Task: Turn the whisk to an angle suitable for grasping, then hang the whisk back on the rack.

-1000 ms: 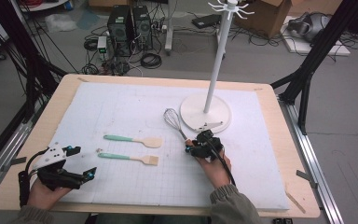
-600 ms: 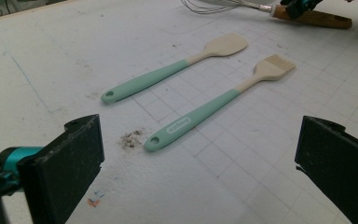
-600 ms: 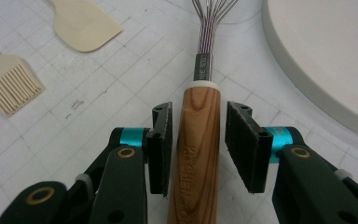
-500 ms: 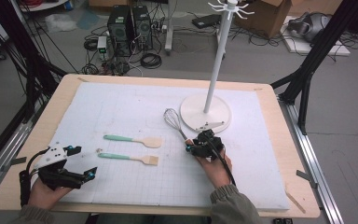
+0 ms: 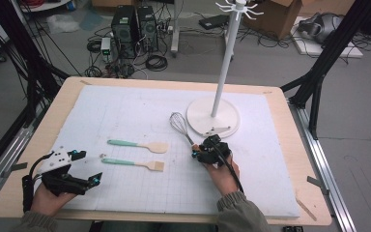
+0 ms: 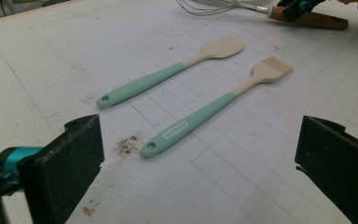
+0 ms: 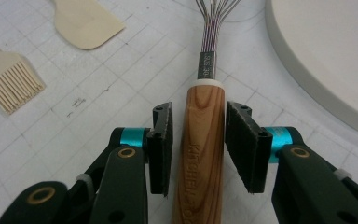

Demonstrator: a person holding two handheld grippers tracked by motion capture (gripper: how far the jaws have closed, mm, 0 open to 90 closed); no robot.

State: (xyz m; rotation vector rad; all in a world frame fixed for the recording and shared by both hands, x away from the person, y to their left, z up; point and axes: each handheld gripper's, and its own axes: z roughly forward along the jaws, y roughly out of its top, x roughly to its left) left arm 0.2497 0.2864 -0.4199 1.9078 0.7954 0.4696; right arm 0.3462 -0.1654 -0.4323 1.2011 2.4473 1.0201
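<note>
Wooden whisk (image 7: pixel 204 140) handle lies between my right gripper (image 7: pixel 199 144) pads with slim gaps either side, not yet clamped, near the stand base (image 5: pixel 200 118). Next I judge: close on it. My left gripper (image 6: pixel 200 158) rests released, near-left.

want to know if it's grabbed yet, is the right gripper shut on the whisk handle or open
Open. In the right gripper view the right gripper straddles the whisk, with a gap showing between each pad and the wooden handle.
</note>
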